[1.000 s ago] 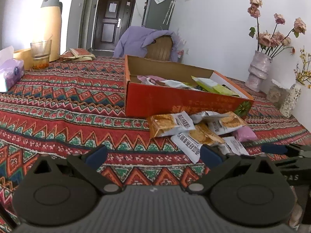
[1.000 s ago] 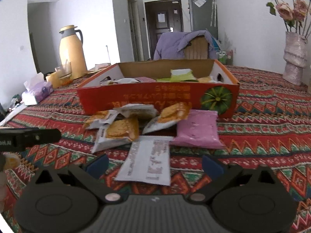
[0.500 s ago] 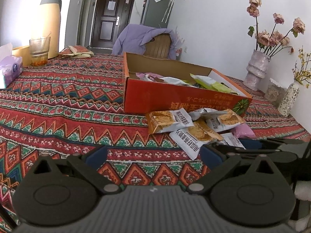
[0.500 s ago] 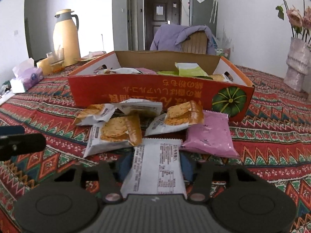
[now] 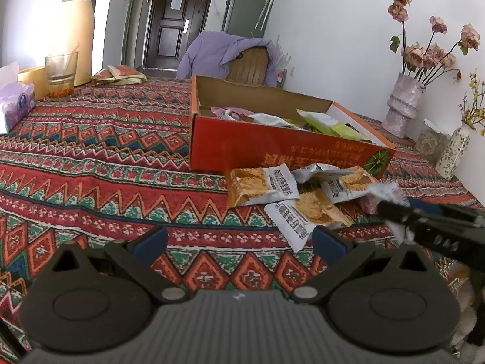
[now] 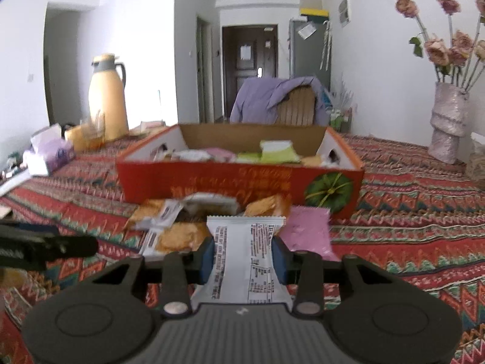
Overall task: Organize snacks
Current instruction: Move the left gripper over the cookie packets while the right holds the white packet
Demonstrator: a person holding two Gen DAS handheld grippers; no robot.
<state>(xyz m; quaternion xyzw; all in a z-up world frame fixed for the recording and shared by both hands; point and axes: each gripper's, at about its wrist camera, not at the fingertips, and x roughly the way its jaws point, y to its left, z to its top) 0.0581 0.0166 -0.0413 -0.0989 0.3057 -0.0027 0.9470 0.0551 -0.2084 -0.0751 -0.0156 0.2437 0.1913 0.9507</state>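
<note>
Right tongs [image 6: 242,256] were wide a second ago, now clamped on the white packet [image 6: 245,261], lifted just off the tabletop [image 6: 409,212] before the box [image 6: 212,179]. Next probably drop it in. Left tongs [image 5: 239,242] wide, empty.

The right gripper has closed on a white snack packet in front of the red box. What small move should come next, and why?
Probably lift the white packet a little and carry it forward over the red box. The right gripper pinches the packet on both sides, the box stands open just behind the loose snacks, and other packets already lie inside it.
</note>
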